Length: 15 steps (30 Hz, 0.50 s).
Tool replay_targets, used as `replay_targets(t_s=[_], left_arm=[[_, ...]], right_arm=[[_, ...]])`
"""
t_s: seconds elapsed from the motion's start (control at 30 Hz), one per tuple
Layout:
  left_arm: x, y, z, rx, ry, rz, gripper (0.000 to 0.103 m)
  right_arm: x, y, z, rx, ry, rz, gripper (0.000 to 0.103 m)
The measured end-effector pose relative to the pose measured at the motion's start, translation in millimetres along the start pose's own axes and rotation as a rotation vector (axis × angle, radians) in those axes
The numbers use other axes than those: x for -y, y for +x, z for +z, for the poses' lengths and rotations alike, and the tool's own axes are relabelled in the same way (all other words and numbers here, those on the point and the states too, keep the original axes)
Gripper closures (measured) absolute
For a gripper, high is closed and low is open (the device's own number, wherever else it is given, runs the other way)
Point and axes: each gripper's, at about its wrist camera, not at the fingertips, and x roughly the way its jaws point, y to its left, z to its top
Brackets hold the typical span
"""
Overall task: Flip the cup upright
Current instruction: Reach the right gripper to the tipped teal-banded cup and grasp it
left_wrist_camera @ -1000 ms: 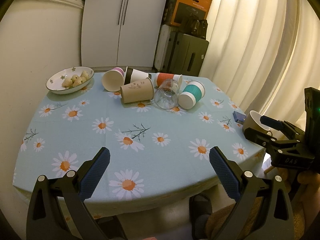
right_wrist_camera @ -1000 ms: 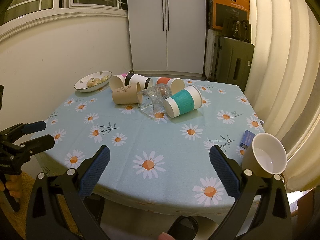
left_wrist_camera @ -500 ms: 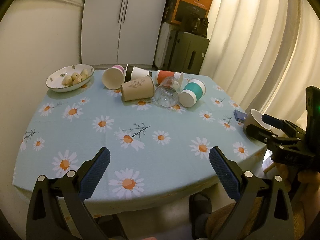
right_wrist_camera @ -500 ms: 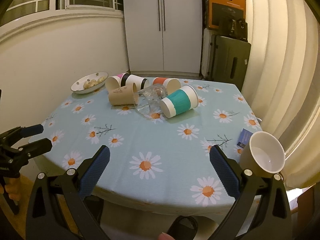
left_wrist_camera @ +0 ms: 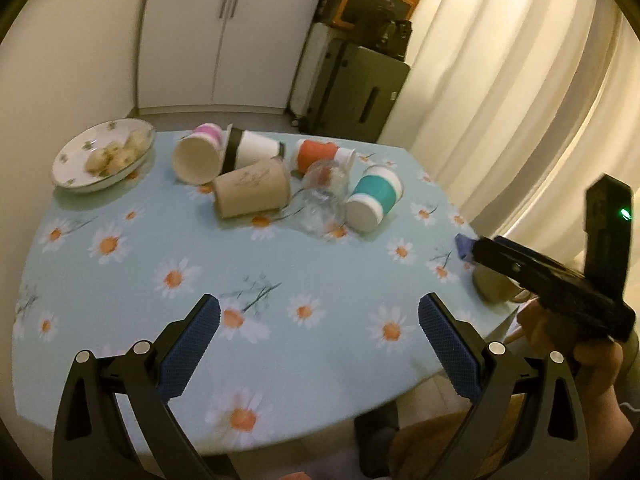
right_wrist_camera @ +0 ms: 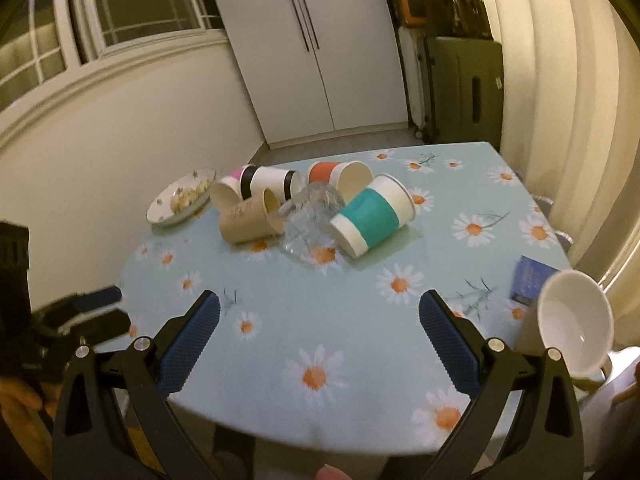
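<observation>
Both grippers, left (left_wrist_camera: 319,342) and right (right_wrist_camera: 319,340), gape empty over near table edge (left_wrist_camera: 280,436). Cups (right_wrist_camera: 370,216) lie toppled at 12 o'clock, likely flip targets; mug (right_wrist_camera: 574,326) at 3 o'clock.

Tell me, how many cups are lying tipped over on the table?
6: pink cup, black-banded cup, brown cup, orange cup, clear glass, teal cup, clustered at the far side. More may be hidden.

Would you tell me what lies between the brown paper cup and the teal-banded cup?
A clear glass lies on its side between the brown paper cup and the teal-banded cup; both wrist views show it.
</observation>
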Motion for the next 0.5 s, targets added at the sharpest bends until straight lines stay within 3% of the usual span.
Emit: replay_targets(t_s=[0.17, 0.3, 0.37, 0.5], left_arm=[[2, 20, 24, -0.035, -0.016, -0.100, 0.006], [-2, 36, 43, -0.056, -0.076, -0.189, 0.007], [-5, 47, 53, -0.069, -0.116, -0.240, 0.007], [-8, 66, 64, -0.098, -0.153, -0.283, 0.007]], right_arm=[[33, 30, 36, -0.056, 0.198, 0.070, 0.011], [53, 55, 53, -0.104, 0.308, 0.101, 0.013], [62, 71, 61, -0.139, 0.358, 0.101, 0.019], [83, 101, 69, -0.200, 0.468, 0.127, 0.026]])
